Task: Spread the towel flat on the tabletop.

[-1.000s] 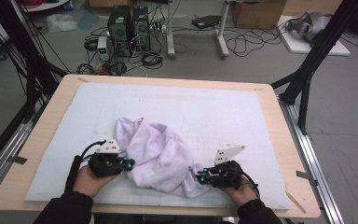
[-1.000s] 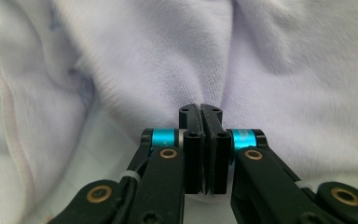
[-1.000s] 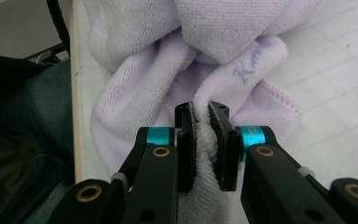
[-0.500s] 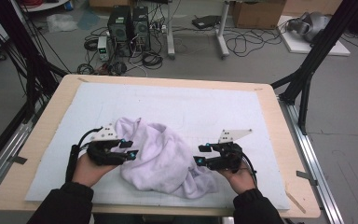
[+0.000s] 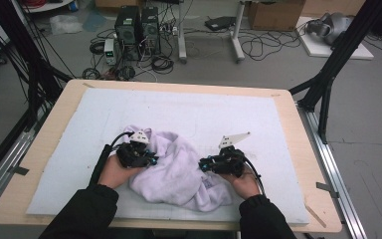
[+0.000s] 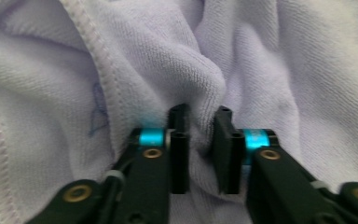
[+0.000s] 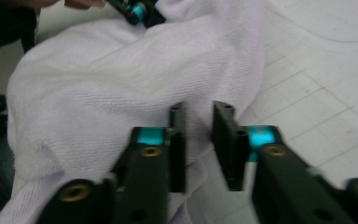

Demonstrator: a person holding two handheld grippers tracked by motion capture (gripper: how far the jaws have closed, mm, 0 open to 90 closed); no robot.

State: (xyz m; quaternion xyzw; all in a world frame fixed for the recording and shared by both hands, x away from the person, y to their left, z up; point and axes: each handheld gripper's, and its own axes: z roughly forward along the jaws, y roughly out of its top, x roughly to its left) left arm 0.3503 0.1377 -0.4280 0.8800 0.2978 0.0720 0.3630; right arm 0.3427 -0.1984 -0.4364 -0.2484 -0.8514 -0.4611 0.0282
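A pale lilac towel point(image 5: 176, 169) lies in a crumpled heap on the white mat point(image 5: 194, 114) of the table, near the front edge, between the two hands of the person. No clean fold shows anywhere in it, and its hemmed edges wander in curves, so I judge the work, which looks like spreading or folding this towel, to be at its beginning: the cloth must first be taken by its edges, opened flat, and only then folded.

The left gripper point(image 5: 142, 158) sits at the left side of the heap. In the left gripper view its jaws stand only a little apart, and a ridge of terry cloth point(image 6: 200, 93) fills the narrow gap between them. The cloth touches both inner faces, so this claw seems to pinch the fold, but lightly; whether the grip is already firm I cannot tell for sure. A stitched hem point(image 6: 98, 51) runs just to the left of the jaws, outside them.

The right gripper point(image 5: 214, 164) is at the right side of the heap. In the right gripper view its jaws are also narrowly parted, and the towel's edge point(image 7: 200, 140) passes through the gap, with the mat's printed grid point(image 7: 317, 102) beside it. It appears not yet clenched, only placed around the cloth.
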